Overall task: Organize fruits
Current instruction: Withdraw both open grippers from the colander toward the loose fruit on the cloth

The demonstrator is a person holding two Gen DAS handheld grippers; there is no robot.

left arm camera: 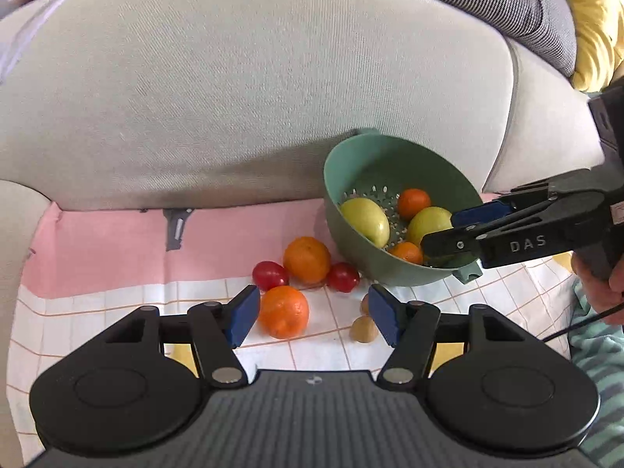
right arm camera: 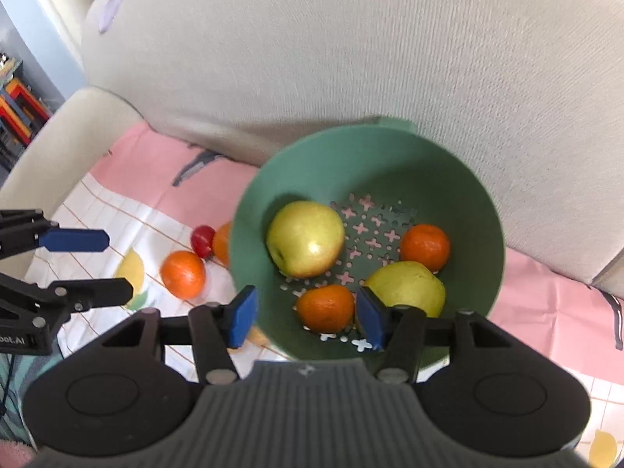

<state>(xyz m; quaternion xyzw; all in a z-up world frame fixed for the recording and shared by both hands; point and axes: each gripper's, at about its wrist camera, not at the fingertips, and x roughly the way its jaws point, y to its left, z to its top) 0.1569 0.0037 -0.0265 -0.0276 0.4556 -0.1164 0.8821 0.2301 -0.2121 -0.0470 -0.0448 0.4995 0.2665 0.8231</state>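
A green colander (right arm camera: 448,179) sits on the cloth against the sofa back. It holds two green apples (right arm camera: 306,238) (right arm camera: 407,284) and two oranges (right arm camera: 425,247). My right gripper (right arm camera: 307,319) hangs open over its near rim. The nearer orange (right arm camera: 325,308) lies between the pads, close to the right one and not pressed. In the left wrist view my left gripper (left arm camera: 314,314) is open above a loose orange (left arm camera: 283,312), which lies by the left pad. A second orange (left arm camera: 307,259) and two red tomatoes (left arm camera: 270,275) (left arm camera: 343,276) lie beyond, left of the colander (left arm camera: 351,163). The right gripper (left arm camera: 440,232) reaches into the colander from the right.
The pink and white checked cloth (left arm camera: 117,249) covers the sofa seat, with the grey backrest (left arm camera: 253,97) right behind. Two small beige fruits (left arm camera: 362,328) lie by my left gripper's right pad. A hand (left arm camera: 600,292) and striped fabric (left arm camera: 596,351) are at the right edge, a yellow cushion (left arm camera: 592,19) at the back right.
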